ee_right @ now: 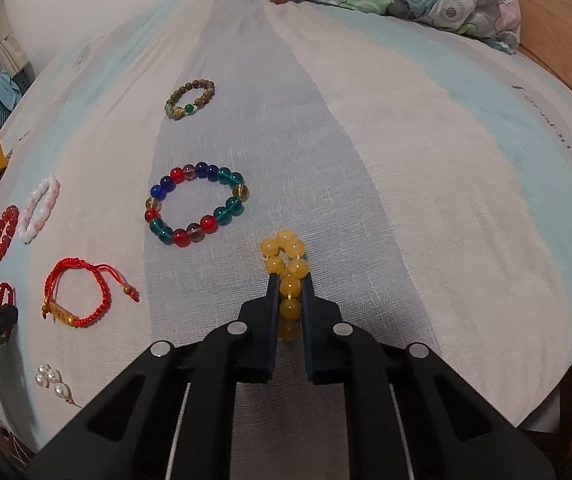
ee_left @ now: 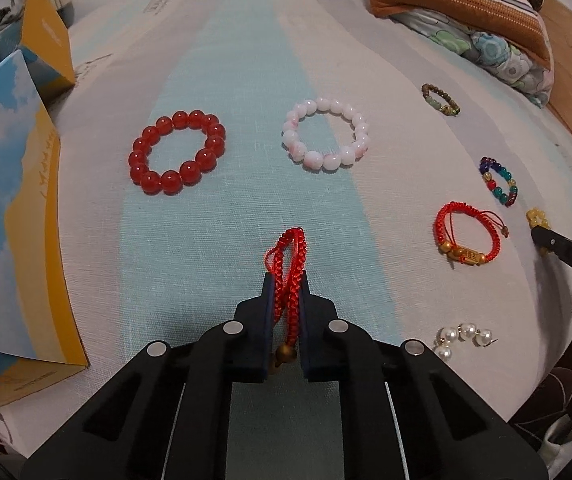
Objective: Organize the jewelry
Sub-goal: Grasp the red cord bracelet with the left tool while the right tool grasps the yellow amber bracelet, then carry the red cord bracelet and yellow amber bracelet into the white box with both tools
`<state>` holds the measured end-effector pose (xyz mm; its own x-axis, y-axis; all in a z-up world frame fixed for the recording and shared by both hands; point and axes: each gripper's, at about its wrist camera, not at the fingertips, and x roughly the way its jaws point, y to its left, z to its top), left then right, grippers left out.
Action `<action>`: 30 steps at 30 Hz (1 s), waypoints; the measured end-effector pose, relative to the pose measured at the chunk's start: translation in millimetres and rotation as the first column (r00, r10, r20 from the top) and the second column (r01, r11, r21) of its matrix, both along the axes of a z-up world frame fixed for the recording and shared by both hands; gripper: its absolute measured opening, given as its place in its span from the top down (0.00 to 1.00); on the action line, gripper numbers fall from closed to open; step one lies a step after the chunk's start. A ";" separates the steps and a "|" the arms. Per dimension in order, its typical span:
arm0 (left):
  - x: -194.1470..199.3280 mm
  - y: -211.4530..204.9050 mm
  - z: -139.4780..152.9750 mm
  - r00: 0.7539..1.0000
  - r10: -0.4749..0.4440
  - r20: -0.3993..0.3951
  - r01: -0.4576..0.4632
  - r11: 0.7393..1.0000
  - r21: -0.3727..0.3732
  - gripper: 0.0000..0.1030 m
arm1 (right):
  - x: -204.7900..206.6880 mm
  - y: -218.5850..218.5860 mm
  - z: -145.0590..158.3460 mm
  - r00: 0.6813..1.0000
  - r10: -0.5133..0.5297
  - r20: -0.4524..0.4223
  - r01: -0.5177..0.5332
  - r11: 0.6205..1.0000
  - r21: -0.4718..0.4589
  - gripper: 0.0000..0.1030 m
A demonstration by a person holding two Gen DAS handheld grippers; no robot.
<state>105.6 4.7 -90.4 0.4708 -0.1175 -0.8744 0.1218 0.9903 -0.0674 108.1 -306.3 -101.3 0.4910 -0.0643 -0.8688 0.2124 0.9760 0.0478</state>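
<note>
Your left tongs point(ee_left: 286, 276) pinch the red cord bracelet point(ee_left: 287, 264) lengthwise, pointing straight ahead; right tongs point(ee_right: 289, 280) squeeze the yellow bead bracelet point(ee_right: 286, 264) likewise.

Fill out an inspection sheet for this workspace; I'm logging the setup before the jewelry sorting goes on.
Surface: striped bedsheet, pale blue and white.
Job's things: red bead bracelet, pink-white bracelet, brown bead bracelet, multicolour bracelet, red cord bracelet with gold charm and pearl earrings lie apart on the sheet.
Clutter: sky-print boxes at left.
Grippers: left gripper jaws closed on a red braided bracelet; right gripper jaws closed on a yellow bead bracelet.
Cables: nothing seen.
Surroundings: folded bedding, wooden bed frame.
</note>
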 end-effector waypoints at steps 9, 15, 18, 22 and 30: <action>-0.6 -2.0 3.5 1.000 -0.006 0.009 0.006 1.000 0.000 0.91 | -4.2 2.9 7.2 1.000 0.005 0.027 -0.005 1.000 0.002 0.91; -4.6 -1.5 13.8 0.999 -0.009 0.033 0.009 1.000 -0.003 0.91 | -7.2 2.9 14.4 0.999 0.007 0.049 -0.007 1.000 0.007 0.91; -4.1 -0.3 18.8 1.000 -0.001 0.031 0.001 1.000 -0.011 0.91 | -10.4 3.4 22.4 0.998 0.002 0.069 -0.004 1.000 0.016 0.91; -6.3 1.4 34.3 0.999 0.003 0.045 -0.002 1.000 -0.030 0.91 | -15.4 10.2 39.2 0.995 0.011 0.102 -0.013 1.000 0.018 0.91; -11.4 13.0 80.2 0.995 0.011 0.099 -0.008 1.000 -0.030 0.91 | -17.7 38.9 66.4 0.990 0.053 0.134 -0.057 0.998 0.023 0.91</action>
